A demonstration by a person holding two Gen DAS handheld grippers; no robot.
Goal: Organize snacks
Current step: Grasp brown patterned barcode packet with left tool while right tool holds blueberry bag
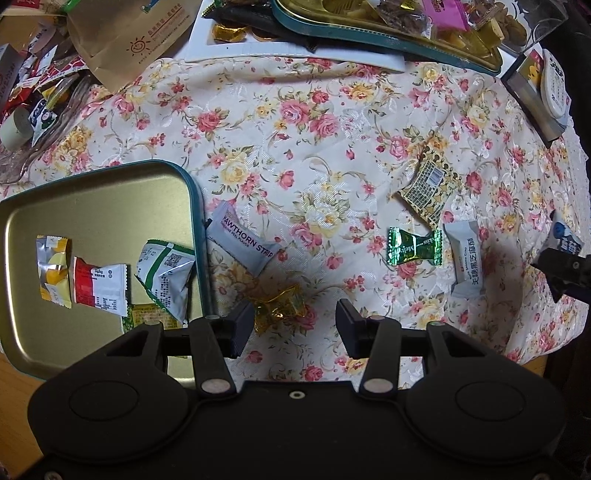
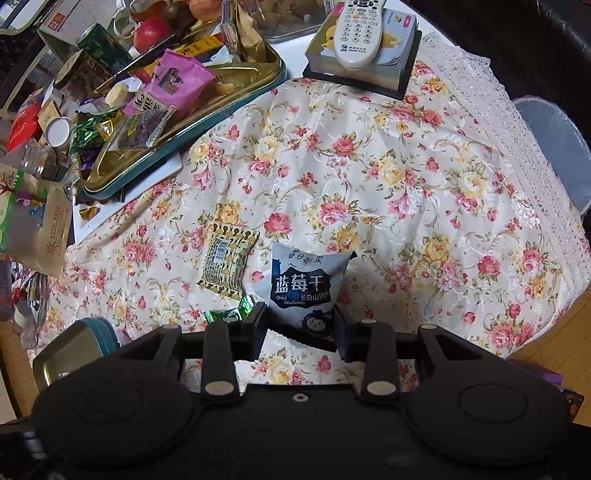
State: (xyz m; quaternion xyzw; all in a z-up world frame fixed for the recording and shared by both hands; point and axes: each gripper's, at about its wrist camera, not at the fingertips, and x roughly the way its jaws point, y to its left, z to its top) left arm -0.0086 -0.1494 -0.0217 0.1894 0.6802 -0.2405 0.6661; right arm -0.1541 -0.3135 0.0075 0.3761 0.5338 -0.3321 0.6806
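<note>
My left gripper (image 1: 295, 326) is open above the floral cloth, with a gold-wrapped candy (image 1: 279, 312) between its fingertips, nearer the left one. A teal-rimmed gold tin (image 1: 99, 206) at left holds several snack packets. A Hawthorn Strip packet (image 1: 242, 243), a green candy (image 1: 414, 246), a white sesame packet (image 1: 466, 264) and a yellow patterned packet (image 1: 428, 184) lie on the cloth. My right gripper (image 2: 300, 325) is shut on a dried blueberry packet (image 2: 304, 282), which also shows at the right edge of the left wrist view (image 1: 565, 236). The yellow packet (image 2: 227, 260) lies left of it.
A large tin tray (image 2: 184, 122) heaped with snacks stands at the back left. A remote (image 2: 360, 29) lies on a notepad block at the back. A brown paper bag (image 1: 129, 33) and loose wrappers sit far left. The table edge runs along the right.
</note>
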